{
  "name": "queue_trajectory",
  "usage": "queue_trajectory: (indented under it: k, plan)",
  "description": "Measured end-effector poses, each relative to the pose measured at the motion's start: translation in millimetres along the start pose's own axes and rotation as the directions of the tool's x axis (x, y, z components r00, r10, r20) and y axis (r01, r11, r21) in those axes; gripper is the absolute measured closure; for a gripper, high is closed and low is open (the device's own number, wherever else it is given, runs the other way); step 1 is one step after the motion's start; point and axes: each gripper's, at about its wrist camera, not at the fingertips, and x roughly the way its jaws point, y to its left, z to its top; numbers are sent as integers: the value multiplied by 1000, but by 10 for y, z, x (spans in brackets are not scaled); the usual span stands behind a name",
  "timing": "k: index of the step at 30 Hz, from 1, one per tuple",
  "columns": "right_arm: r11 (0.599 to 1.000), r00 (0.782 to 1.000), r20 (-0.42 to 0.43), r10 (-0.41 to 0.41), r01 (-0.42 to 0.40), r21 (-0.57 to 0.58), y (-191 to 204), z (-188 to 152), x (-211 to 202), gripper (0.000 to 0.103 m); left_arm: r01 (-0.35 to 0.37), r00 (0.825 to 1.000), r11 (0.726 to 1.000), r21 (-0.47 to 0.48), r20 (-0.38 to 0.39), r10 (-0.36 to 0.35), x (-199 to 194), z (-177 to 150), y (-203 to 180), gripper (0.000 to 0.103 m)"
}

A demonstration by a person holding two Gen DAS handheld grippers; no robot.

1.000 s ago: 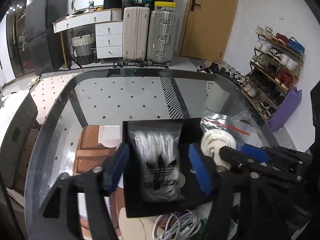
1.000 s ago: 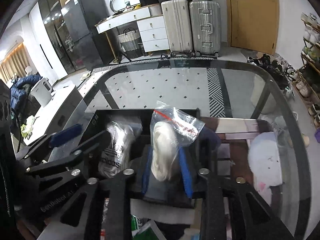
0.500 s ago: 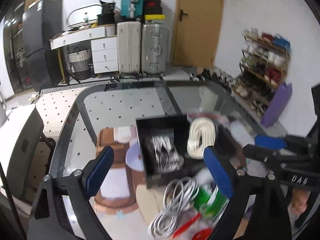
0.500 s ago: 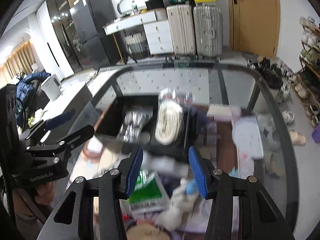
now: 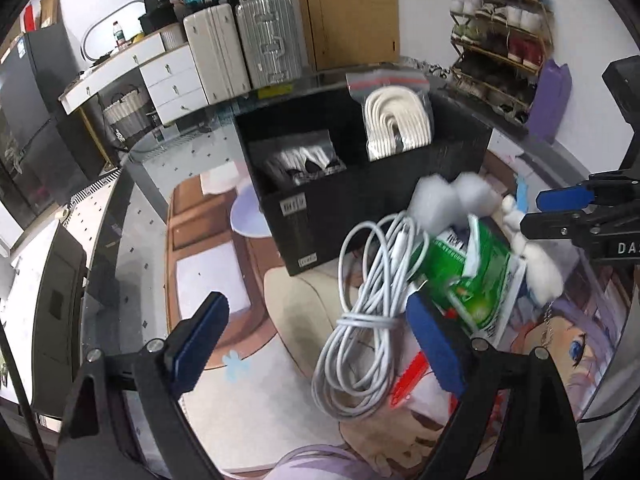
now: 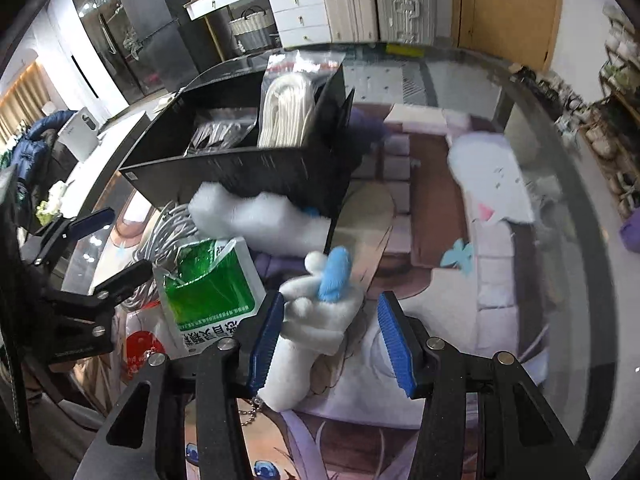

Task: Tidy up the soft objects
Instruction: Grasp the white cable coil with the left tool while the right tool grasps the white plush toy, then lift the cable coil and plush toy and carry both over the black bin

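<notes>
Red item point(image 5: 406, 376) under cable point(image 5: 360, 320), unclear

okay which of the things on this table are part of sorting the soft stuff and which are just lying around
Job:
black organizer box
two bagged cord bundles in it
white plush toy
white cable coil

Lying about:
green packet
suitcases
shoe rack

Cable coil point(image 5: 372, 312) and green packet point(image 5: 468, 276) crowd black box point(image 5: 360, 204).

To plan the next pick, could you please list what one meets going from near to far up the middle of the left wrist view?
Coiled white cable → black organizer box → bagged white cord standing in the box's far compartment → silver suitcase by the far wall.
</notes>
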Motion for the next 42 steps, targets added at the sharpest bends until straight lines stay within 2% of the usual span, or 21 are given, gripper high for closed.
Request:
queue_trajectory:
  k: [6, 7, 8, 9, 10, 12, 16, 20, 24, 27, 35, 42]
  plan:
    - [999, 999, -21, -25, 23, -48, 108, -6, 129, 54, 13, 999, 999, 30, -43, -12, 171, -26, -104, 13]
    - [998, 999, -23, -26, 25, -55, 126, 0, 137, 54, 10, 999, 999, 34, -50, -9, 192, -24, -126, 17]
    - [998, 999, -27, -23, 22, -61, 138, 1, 138, 59, 19, 999, 999, 32, -46, -18, 189, -23, -137, 20]
    - [998, 999, -32, -18, 16, -66, 143, -2, 139, 60, 33, 998, 999, 27, -48, -32, 180, -18, -140, 29]
    - [997, 999, -36, -18, 16, -71, 149, -3, 137, 61, 62, 997, 998, 18, -55, -61, 171, -14, -137, 44]
    - [997, 999, -44, -10, 6, -78, 164, -18, 140, 63, 99, 993, 995, -4, -70, -99, 160, -14, -128, 60]
    - [996, 999, -51, 4, -8, -90, 189, -58, 99, 66, 95, 990, 995, -29, -100, -98, 127, -36, -76, 72]
    - [995, 999, -31, 21, -24, -93, 203, -78, -30, 66, 63, 990, 997, -43, -121, -68, 79, -49, -41, 73]
    - [995, 999, -15, 43, -45, -92, 204, -120, -170, 66, 65, 990, 997, -43, -122, -70, -23, -106, -20, 73]
    - [993, 999, 24, 27, -24, -112, 253, -139, -309, 66, 38, 992, 999, -16, -121, -40, -125, -161, -37, 73]
    - [988, 990, 122, 64, -45, -149, 471, -243, -747, 66, 33, 999, 998, -57, -26, -34, -591, -170, 30, 73]
    - [980, 970, 222, 99, -57, -192, 675, -437, -1124, 66, 36, 996, 997, -73, 87, -30, -1004, -191, -133, 73]
